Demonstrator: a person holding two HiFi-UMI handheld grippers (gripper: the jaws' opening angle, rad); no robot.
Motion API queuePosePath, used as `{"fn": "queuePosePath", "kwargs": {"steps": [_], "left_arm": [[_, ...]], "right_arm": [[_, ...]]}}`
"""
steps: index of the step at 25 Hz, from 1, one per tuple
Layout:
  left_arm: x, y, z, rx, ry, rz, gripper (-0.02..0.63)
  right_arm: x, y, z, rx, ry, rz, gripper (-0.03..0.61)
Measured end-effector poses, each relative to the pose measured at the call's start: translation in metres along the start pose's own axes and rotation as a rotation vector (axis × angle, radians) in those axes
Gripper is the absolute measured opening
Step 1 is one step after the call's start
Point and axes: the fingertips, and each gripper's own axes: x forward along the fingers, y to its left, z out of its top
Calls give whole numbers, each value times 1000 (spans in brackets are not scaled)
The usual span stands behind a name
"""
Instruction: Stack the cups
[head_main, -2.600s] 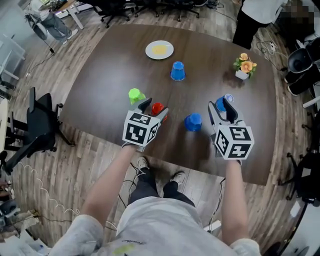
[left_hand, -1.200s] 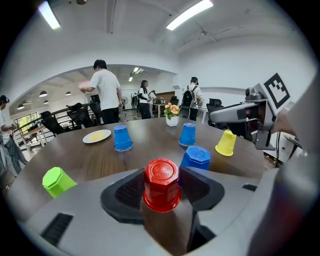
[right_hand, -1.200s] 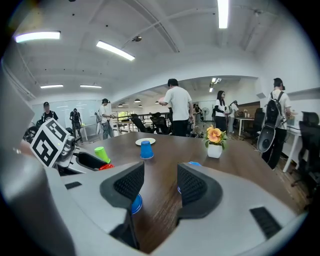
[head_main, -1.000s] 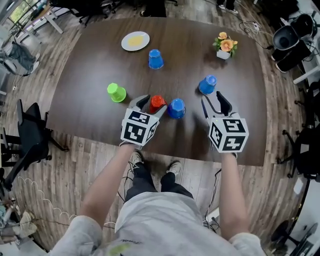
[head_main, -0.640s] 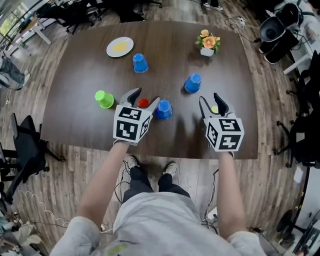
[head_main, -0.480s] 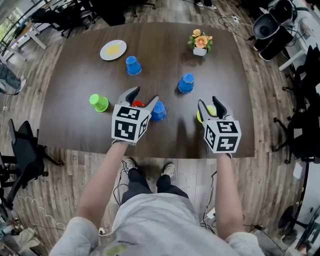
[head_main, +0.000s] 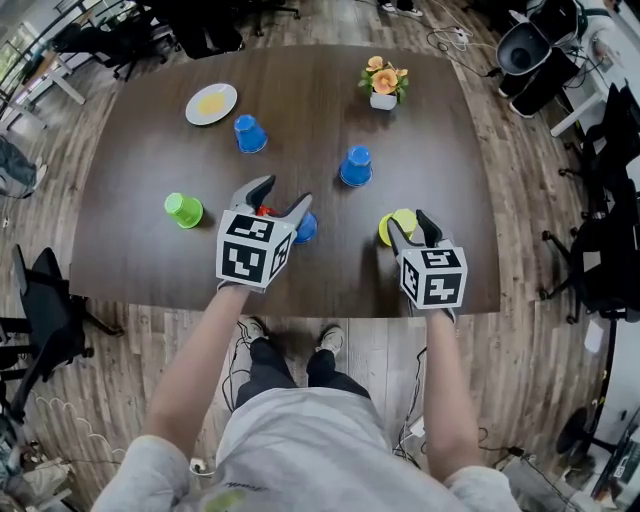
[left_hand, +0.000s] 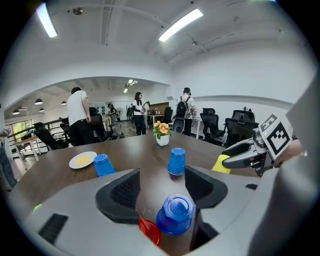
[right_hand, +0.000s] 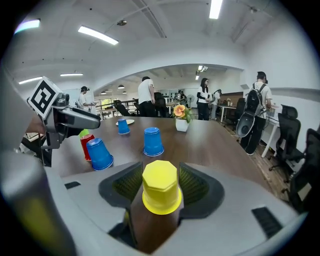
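Note:
Several cups stand upside down on the dark table (head_main: 140, 260). A yellow cup (head_main: 397, 226) (right_hand: 161, 186) sits between the jaws of my right gripper (head_main: 408, 228) (right_hand: 161, 170). Those jaws are opening and their pads stand just off the cup's sides. My left gripper (head_main: 277, 203) (left_hand: 162, 175) is open around a blue cup (head_main: 305, 227) (left_hand: 175, 215) and a red cup (head_main: 264, 211) (left_hand: 149, 231), which stand side by side. Farther off are two more blue cups (head_main: 355, 166) (head_main: 249, 133) and a green cup (head_main: 183, 210).
A white plate (head_main: 211, 103) with yellow food lies at the table's far left. A small pot of flowers (head_main: 382, 82) stands at the far edge. Office chairs ring the table, and people stand in the room behind.
My right gripper left the blue cup it was at and moved right, and now stands around the yellow cup. The left gripper has stayed at the red cup and now has a blue one beside it.

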Motion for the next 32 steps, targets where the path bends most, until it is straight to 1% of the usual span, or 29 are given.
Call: {"fn": "queuePosePath", "kwargs": {"steps": [4,8,12,17,26,32], "left_arm": [[-2,1,-1,-6,6,18,279],[-10,9,-4,-26,8,37,279],[-18,21,-9,-36,15,46,279],[-25,39,-15,-50,14,50,278],[-32,67,-24,-67,14,32,278],[-37,80,-30,-74,15,25,278]], "right_arm": [[4,0,-3,-13,18,28,212],[6,8,6,-42,19,43,212],[15,42,20,-80,9,98,212],[32,78,30,-100,9,147,212],[53,115,30,-116,42,162,212],[57,125,28,-91,35,147,212]]}}
